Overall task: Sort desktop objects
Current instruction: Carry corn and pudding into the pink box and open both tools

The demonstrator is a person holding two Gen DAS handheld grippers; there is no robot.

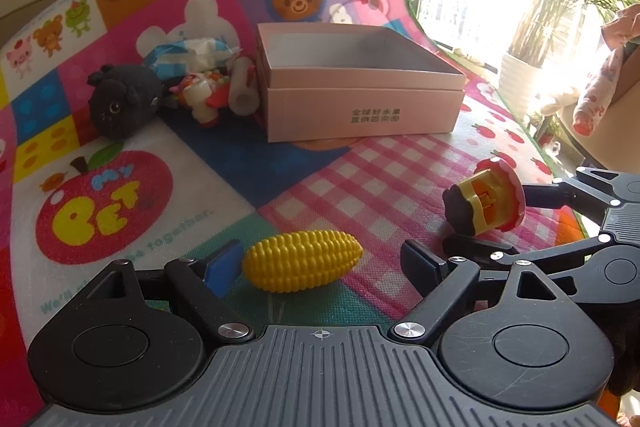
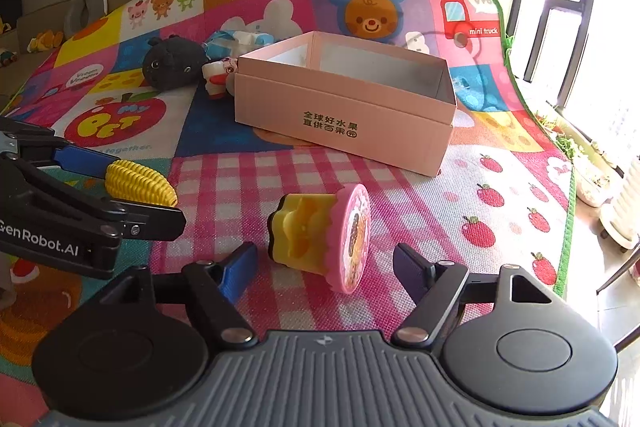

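A yellow toy corn cob (image 1: 302,261) lies on the play mat between the open fingers of my left gripper (image 1: 324,263); it also shows in the right wrist view (image 2: 140,183). A pink and yellow toy stamp (image 2: 324,239) lies on its side between the open fingers of my right gripper (image 2: 324,273); it also shows in the left wrist view (image 1: 486,201). Neither toy is clamped. An open, empty pink box (image 1: 360,107) stands beyond both, also in the right wrist view (image 2: 344,123).
A black plush toy (image 1: 120,101), a small figure toy (image 1: 200,99), a white roll (image 1: 244,91) and a tissue pack (image 1: 192,53) lie left of the box. A potted plant (image 1: 532,67) stands off the mat's right edge by the window.
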